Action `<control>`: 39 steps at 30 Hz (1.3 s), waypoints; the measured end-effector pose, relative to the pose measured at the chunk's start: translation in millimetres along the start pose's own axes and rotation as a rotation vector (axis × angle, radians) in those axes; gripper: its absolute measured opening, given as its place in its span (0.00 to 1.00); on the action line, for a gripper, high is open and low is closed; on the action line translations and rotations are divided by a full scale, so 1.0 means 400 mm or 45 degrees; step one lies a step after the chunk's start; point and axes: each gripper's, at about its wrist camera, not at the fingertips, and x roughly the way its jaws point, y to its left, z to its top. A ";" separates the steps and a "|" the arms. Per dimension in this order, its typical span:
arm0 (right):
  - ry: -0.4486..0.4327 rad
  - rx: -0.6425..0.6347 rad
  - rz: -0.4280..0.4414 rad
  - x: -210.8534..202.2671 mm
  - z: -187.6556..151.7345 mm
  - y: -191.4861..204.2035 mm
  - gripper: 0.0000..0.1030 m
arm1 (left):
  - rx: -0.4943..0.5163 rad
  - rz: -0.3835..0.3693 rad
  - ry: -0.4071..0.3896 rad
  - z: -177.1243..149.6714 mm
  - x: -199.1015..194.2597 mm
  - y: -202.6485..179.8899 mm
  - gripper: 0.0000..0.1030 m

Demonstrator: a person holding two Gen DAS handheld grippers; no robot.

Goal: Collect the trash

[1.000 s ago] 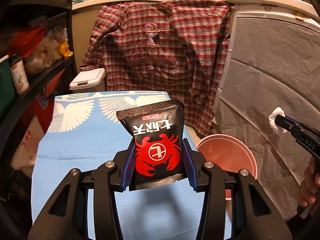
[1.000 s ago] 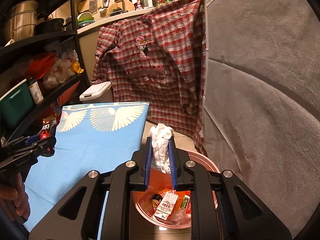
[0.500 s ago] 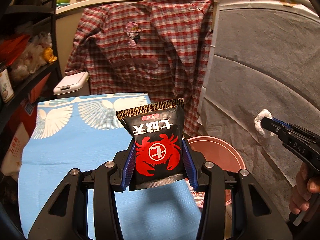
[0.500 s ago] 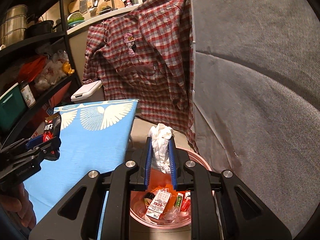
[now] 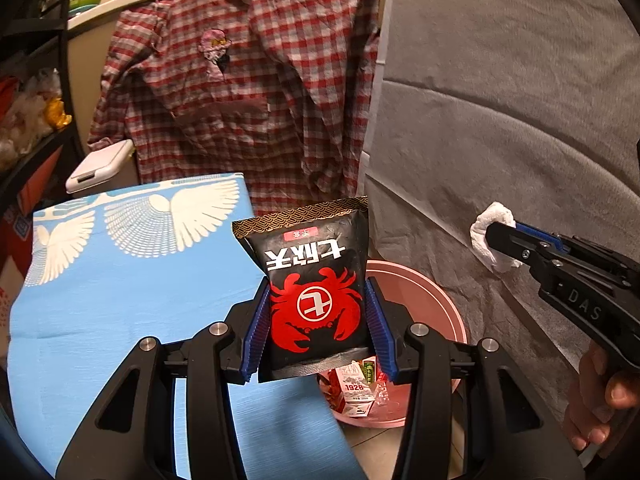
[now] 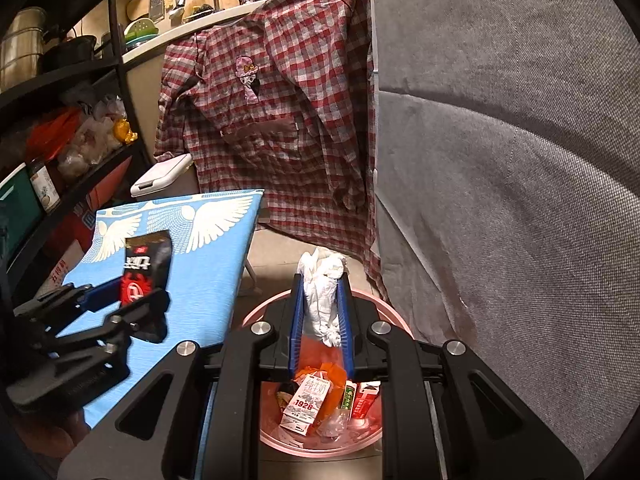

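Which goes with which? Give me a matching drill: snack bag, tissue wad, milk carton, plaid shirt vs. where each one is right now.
Things:
1. black crab snack bag
2. white tissue wad
3. milk carton
4. plaid shirt

Places:
A. lying inside the pink bin
B. clamped in the left gripper
C. draped from the counter edge behind
D. clamped in the right gripper, above the bin

Pairs: 1-B, 2-D, 3-A, 4-C
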 end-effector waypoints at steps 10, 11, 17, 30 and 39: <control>0.021 0.001 -0.060 0.015 0.002 -0.016 0.39 | 0.027 -0.030 0.039 0.003 0.039 -0.032 0.62; 0.019 0.001 -0.061 0.014 0.002 -0.018 0.41 | 0.025 -0.030 0.035 0.003 0.035 -0.030 0.62; 0.019 0.009 -0.066 0.010 0.006 -0.019 0.53 | 0.036 -0.075 0.046 0.002 0.031 -0.030 0.79; -0.015 0.019 -0.084 -0.041 0.010 -0.028 0.62 | 0.021 -0.031 -0.027 -0.006 -0.045 0.010 0.80; -0.102 0.060 -0.078 -0.180 -0.040 0.001 0.91 | -0.012 0.026 -0.141 -0.041 -0.236 0.083 0.82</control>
